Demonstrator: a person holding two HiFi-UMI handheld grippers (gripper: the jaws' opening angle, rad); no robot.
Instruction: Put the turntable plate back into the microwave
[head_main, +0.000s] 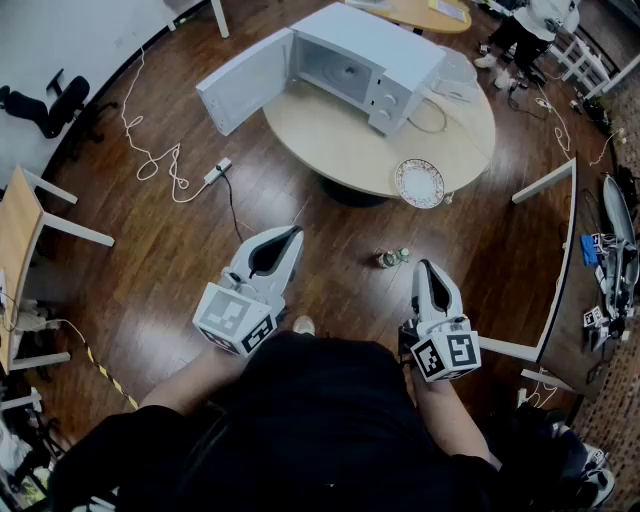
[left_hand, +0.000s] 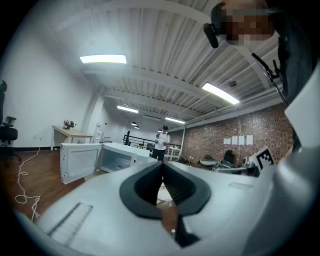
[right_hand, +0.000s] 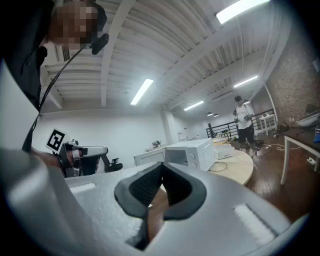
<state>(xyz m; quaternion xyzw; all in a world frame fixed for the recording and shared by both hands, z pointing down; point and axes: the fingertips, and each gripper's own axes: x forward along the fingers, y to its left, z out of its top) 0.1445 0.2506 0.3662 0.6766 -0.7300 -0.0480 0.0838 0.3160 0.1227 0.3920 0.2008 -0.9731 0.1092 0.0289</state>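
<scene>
Plate (head_main: 419, 183) with a patterned rim lies flat at the near right edge of the round tabletop (head_main: 330, 140). It is apart from the white microwave (head_main: 400, 45), which stands toward the far side with its door (head_main: 245, 82) swung wide open. Both grippers are held over the wooden floor (head_main: 150, 250), well short of the tabletop. The left gripper (head_main: 292, 234) and the right gripper (head_main: 428, 266) each have their jaws together, with nothing between them.

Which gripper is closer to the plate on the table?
The right gripper: the plate lies almost straight ahead of it, while the left gripper is farther off to the side.
</scene>
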